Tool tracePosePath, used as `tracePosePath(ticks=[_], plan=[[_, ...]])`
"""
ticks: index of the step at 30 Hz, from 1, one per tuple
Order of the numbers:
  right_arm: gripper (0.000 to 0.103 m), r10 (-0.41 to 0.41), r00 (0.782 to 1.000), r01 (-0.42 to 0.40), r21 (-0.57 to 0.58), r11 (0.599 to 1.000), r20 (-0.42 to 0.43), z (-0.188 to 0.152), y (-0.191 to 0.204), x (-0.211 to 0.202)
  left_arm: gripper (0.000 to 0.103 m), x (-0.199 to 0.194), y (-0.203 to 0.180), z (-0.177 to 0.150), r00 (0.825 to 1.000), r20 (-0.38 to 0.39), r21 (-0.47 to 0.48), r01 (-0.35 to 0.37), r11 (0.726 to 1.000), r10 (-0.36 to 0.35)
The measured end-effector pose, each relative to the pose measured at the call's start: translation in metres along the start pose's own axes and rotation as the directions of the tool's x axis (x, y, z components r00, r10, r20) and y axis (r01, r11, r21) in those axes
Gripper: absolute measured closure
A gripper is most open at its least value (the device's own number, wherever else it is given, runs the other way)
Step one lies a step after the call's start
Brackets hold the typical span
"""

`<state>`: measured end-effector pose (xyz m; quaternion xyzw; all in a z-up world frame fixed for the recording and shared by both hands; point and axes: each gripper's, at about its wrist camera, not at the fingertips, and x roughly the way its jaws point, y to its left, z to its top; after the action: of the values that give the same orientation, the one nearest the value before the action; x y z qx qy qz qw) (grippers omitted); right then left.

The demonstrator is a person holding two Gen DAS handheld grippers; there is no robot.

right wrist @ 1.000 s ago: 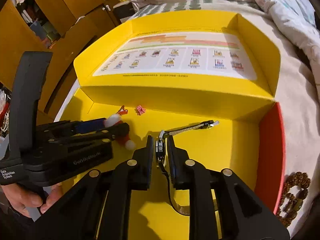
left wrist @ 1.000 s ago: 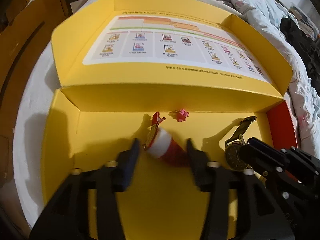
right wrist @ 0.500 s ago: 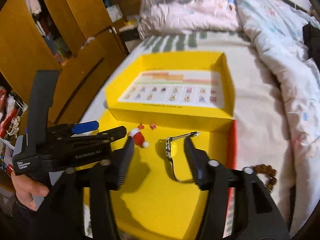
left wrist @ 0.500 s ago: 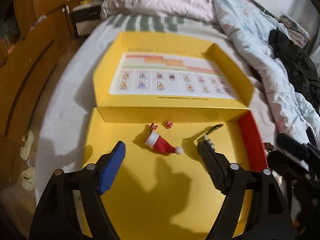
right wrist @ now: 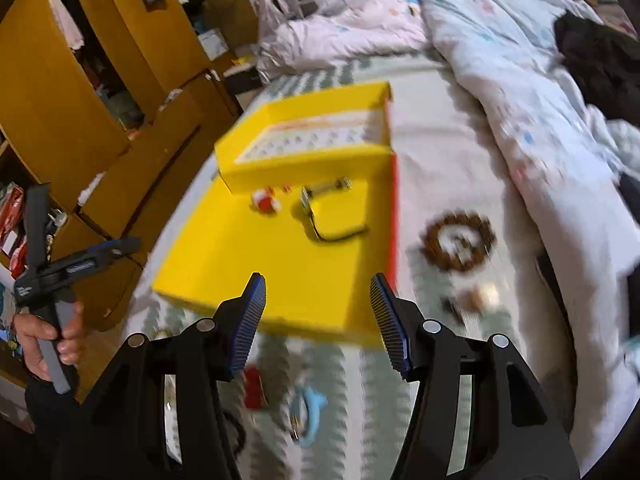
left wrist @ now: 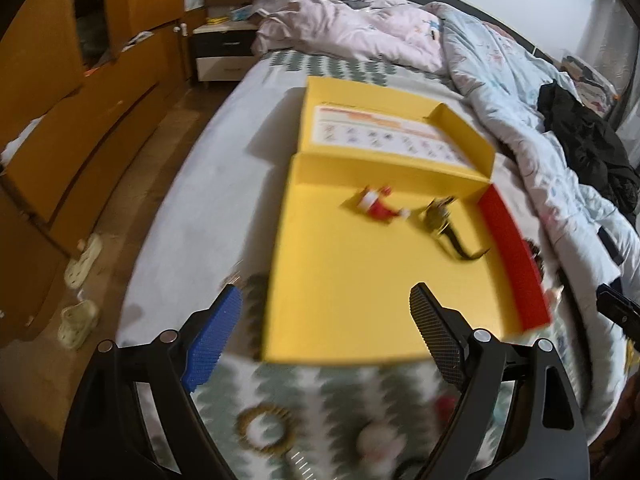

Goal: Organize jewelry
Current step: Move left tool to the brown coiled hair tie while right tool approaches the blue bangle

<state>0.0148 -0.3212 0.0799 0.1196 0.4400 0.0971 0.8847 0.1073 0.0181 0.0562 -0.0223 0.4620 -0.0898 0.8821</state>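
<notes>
Two sets of tongs hung empty above the bed: my left tongs [left wrist: 326, 336] had jaws opening wide with nothing between them, and my right tongs [right wrist: 316, 320] stood parted, pads bare.

Ahead of both tongs lay the yellow box [left wrist: 360, 300], its hinged lid [left wrist: 384, 128] folded flat beyond it. Inside, toward the far wall, rested three pieces: a Santa-hat clip [left wrist: 376, 208], a tiny pink piece [right wrist: 286, 189] just beyond it, and a wristwatch [right wrist: 320, 216] to its right, strap curled. None touched another.

Several pieces remained loose on the bedspread: a brown beaded bracelet [right wrist: 458, 246] right of the box beyond my right tongs, a golden ring-shaped piece [left wrist: 266, 426] and a blue dolphin-shaped piece [right wrist: 308, 408] beneath the tongs; the blur hid finer detail.

Likely hazards, as I judged them: the soft, patterned bedspread could swallow small pieces or snag beads under my pads; a hasty reach might nudge the light box, sliding its contents together; the two tongs, working close, could collide.
</notes>
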Motion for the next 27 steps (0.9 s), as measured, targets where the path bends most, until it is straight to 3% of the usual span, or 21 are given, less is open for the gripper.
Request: tracePosePath(ticks=[6,9,12,16,19,27], plan=[[0.045,-0.014,0.998,0.013,-0.016,1.000,-0.062,-0.053,0.005,0.000,0.018,-0.023,0.031,-0.041,0.999,0.004,-0.019,-0.049,0.999,0.049],[0.045,-0.025,0.995,0.023,-0.023,0.999,-0.097,-0.074,0.013,0.003,0.018,-0.020,0.046,-0.064,0.998,-0.046,-0.048,-0.036,0.998,0.034],[0.045,-0.022,0.994,0.019,-0.031,0.999,-0.105,-0.090,0.021,0.004,0.018,-0.006,0.050,-0.081,0.992,-0.110,-0.048,-0.069,0.996,0.064],[0.044,-0.024,0.992,0.019,-0.044,0.999,-0.123,-0.104,0.028,0.009,0.018,0.020,0.050,-0.092,0.974,-0.186,-0.020,-0.136,0.990,0.130],[0.035,-0.054,0.987,0.047,-0.053,0.998,-0.149,-0.110,0.030,0.019,0.018,0.036,0.054,-0.096,0.963,-0.240,-0.035,-0.134,0.990,0.122],[0.034,-0.091,0.981,0.085,-0.045,0.995,-0.170,-0.112,0.021,0.032,0.018,0.055,0.044,-0.102,0.945,-0.276,0.012,-0.177,0.984,0.173]])
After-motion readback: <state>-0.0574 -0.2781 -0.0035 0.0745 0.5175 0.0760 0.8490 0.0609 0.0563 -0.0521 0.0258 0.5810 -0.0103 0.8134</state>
